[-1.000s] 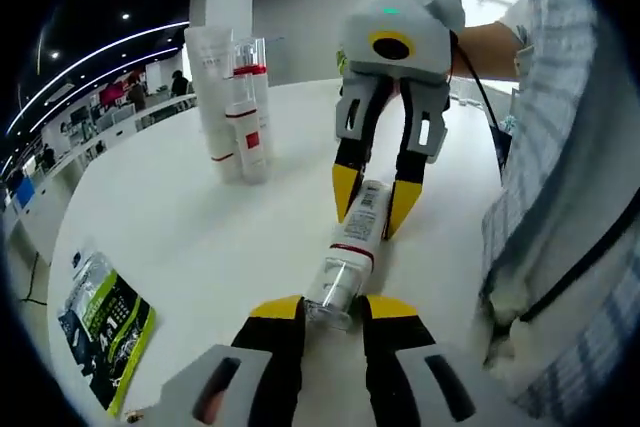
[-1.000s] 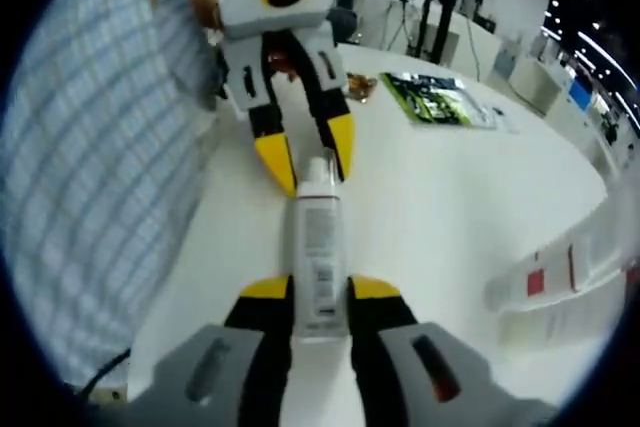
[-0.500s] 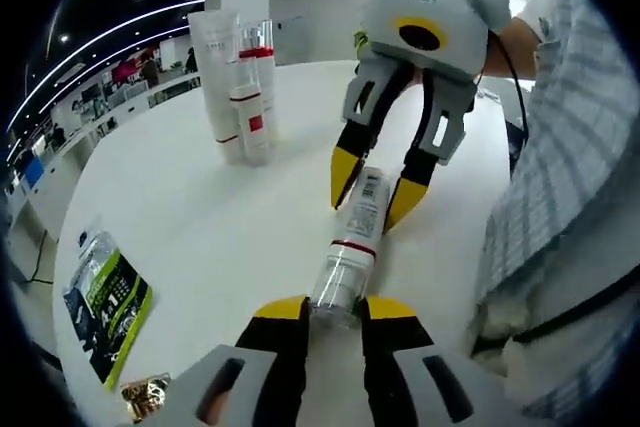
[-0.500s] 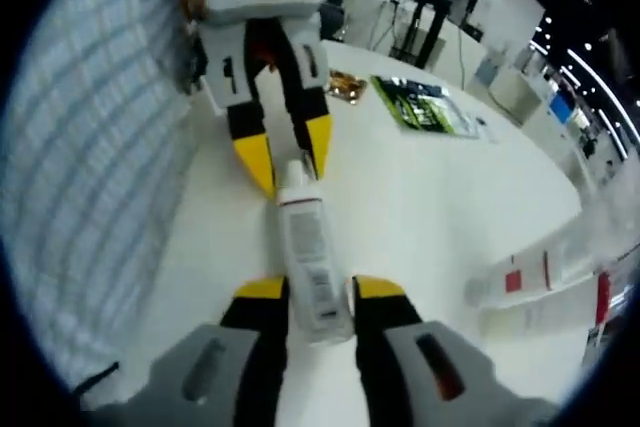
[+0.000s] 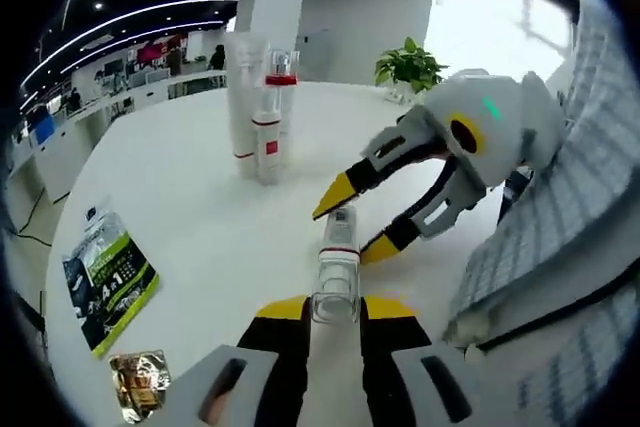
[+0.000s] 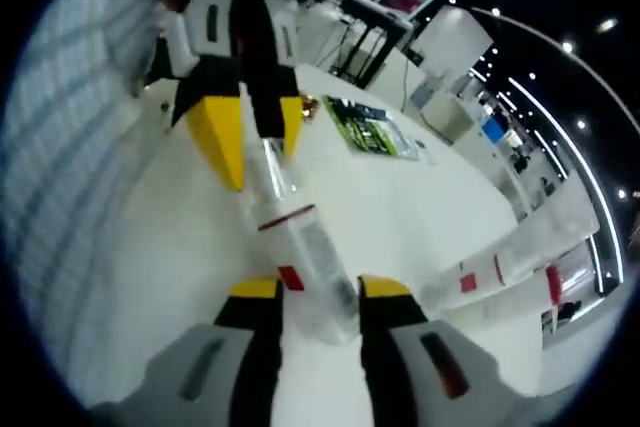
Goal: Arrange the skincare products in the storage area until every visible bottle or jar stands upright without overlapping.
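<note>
1. The left gripper (image 5: 334, 309) is closing its 2 yellow-tipped jaws on the clear cap end of a slim bottle (image 5: 336, 265); in the right gripper view the same gripper (image 6: 245, 137) is reaching in from above, its tips flanking that cap.
2. The right gripper (image 6: 318, 290) is clamping the opposite, labelled end of the bottle (image 6: 300, 252), with both jaws pressing its sides. In the left gripper view this gripper (image 5: 355, 227) is entering from the right, its tips on either side of the bottle body.
3. The bottle is spanning the gap between the 2 grippers over the white table (image 5: 190, 217); whether it is touching the tabletop I cannot tell.
4. A group of tall white and clear bottles with red bands (image 5: 260, 107) is standing upright farther back on the table, well apart from the held bottle.
5. A green and black packet (image 5: 108, 282) is lying flat near the table edge, with a small shiny wrapper (image 5: 140, 387) just beside it.
</note>
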A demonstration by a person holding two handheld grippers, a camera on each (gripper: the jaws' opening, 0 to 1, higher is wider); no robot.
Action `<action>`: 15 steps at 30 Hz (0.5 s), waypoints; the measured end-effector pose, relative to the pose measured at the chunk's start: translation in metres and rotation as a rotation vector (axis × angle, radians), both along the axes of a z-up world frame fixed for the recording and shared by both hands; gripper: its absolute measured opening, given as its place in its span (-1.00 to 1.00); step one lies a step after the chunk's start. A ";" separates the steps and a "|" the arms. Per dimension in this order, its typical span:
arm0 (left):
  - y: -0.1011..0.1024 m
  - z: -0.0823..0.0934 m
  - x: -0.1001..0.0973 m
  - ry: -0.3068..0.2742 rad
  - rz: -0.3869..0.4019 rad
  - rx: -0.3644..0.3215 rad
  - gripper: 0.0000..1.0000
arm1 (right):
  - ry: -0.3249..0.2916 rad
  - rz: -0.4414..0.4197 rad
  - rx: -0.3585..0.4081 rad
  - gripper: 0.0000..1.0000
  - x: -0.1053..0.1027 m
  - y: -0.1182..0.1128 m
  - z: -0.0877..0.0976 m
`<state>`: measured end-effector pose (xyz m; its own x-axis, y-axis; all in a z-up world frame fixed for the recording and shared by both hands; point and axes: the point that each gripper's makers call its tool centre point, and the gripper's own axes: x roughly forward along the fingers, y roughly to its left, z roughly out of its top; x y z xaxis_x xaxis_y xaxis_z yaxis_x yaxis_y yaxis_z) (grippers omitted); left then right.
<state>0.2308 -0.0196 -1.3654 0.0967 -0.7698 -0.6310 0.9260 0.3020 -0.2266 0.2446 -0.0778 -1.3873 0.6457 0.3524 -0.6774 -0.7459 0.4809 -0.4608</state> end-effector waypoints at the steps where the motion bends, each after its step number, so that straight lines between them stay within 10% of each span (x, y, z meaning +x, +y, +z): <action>1: -0.001 0.001 0.000 0.000 0.002 0.003 -0.64 | -0.018 -0.015 0.006 -0.44 0.003 -0.001 0.002; 15: -0.036 0.052 0.013 -0.094 0.073 -0.169 -0.63 | 0.016 -0.189 0.240 -0.50 0.006 -0.010 0.014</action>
